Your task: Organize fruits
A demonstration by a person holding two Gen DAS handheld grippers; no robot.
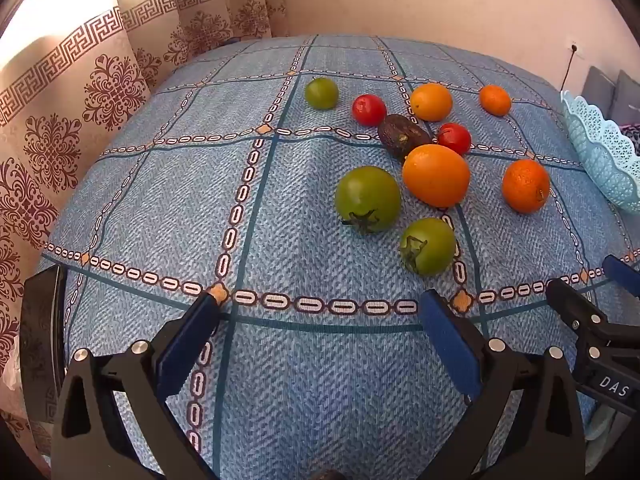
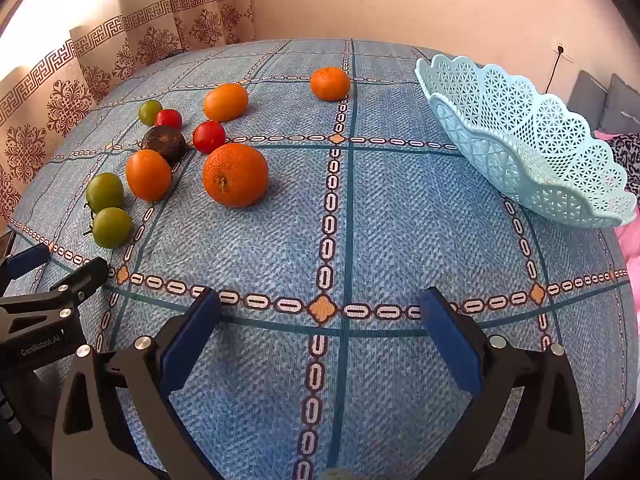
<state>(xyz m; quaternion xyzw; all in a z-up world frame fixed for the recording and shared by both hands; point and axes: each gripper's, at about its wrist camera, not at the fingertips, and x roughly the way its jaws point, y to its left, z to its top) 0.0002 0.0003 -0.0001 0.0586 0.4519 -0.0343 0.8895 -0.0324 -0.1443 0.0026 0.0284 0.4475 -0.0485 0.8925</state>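
Fruits lie loose on the blue tablecloth: several oranges, one large orange nearest the right gripper, a smooth orange fruit, green tomatoes, red tomatoes and a dark avocado. A pale blue lattice basket stands empty at the right. My left gripper hangs open above the cloth, short of the green tomatoes. Over bare cloth, my right gripper is open as well, between the fruit and the basket.
Patterned curtains hang along the left and a plain wall runs behind the table. A wall socket with a cable and grey cushions are at the far right. Pink fabric lies beyond the basket.
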